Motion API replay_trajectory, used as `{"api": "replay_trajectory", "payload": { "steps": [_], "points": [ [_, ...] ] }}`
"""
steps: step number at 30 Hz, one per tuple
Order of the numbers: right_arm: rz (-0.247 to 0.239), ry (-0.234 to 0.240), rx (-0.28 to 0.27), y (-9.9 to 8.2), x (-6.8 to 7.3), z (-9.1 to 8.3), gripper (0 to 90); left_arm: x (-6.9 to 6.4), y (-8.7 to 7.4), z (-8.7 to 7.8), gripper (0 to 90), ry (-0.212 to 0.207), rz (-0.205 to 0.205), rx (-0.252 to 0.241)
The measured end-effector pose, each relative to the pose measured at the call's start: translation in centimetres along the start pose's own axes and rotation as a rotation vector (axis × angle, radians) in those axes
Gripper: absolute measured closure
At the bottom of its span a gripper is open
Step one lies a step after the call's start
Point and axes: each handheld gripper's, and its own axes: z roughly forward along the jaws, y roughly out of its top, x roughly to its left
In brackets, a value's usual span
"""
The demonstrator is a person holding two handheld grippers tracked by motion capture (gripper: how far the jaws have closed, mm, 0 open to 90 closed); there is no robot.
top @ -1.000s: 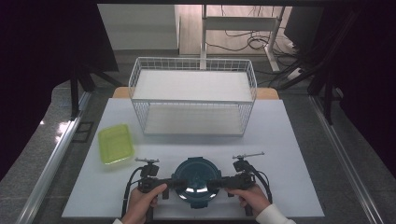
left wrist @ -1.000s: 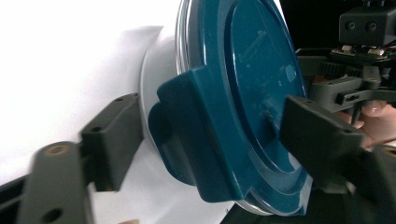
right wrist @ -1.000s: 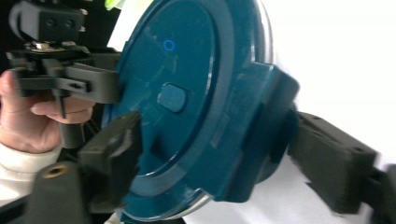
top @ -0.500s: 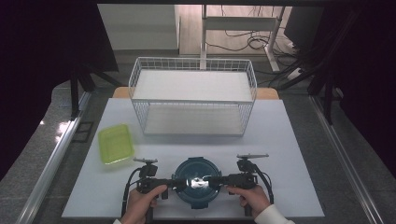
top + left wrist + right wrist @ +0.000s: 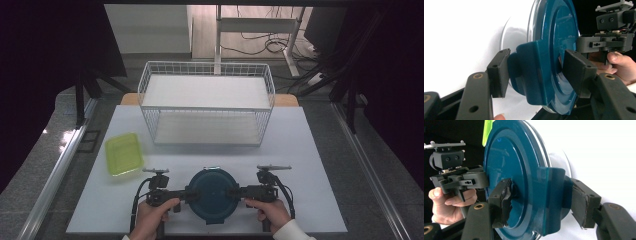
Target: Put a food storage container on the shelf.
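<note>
I have both grippers at the round teal container (image 5: 212, 196), which sits at the near edge of the white table (image 5: 320, 150), at about six o'clock from the wire basket (image 5: 207, 109). Over the last second both sets of jaws have been closing, and each now has a lid clip between its pads: in the left gripper view the left gripper (image 5: 536, 72) grasps the clip at the container's nine o'clock side, and in the right gripper view the right gripper (image 5: 544, 200) grasps the one at three o'clock. Compared with a second ago the container has stayed put; only the jaws have come in. I read that as the grip being established, so the next move, lifting the container or working the clips, looks ready to start. The lid is on, so I cannot tell what is inside. The wire basket holds nothing on either level, and the green tray (image 5: 123, 154) at ten o'clock from the container looks empty as well.
</note>
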Motion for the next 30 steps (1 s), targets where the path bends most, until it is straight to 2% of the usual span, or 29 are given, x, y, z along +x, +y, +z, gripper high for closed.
{"api": "replay_trajectory", "payload": {
  "steps": [4, 11, 17, 24, 30],
  "points": [
    [-0.002, -0.002, -0.006, 0.1, 0.2, -0.1, 38.9, -0.2, 0.2, -0.1, 42.0, 0.004, 0.010, -0.006],
    [-0.037, -0.010, -0.015, 0.2, 0.7, -0.2, 39.2, -0.3, 0.6, -0.3, 42.2, 0.011, 0.020, -0.014],
    [-0.067, -0.016, -0.029, 0.4, 1.0, -0.4, 39.2, -0.3, 0.9, -0.5, 43.1, -0.012, 0.024, -0.023],
    [-0.104, -0.023, -0.036, 1.2, 1.5, -0.7, 39.2, -0.5, 1.5, -0.7, 43.6, -0.017, 0.033, -0.032],
    [-0.101, -0.017, -0.047, 1.9, 1.6, -1.0, 39.1, -0.8, 2.4, -0.7, 43.6, -0.015, 0.043, -0.038]
  ]
}}
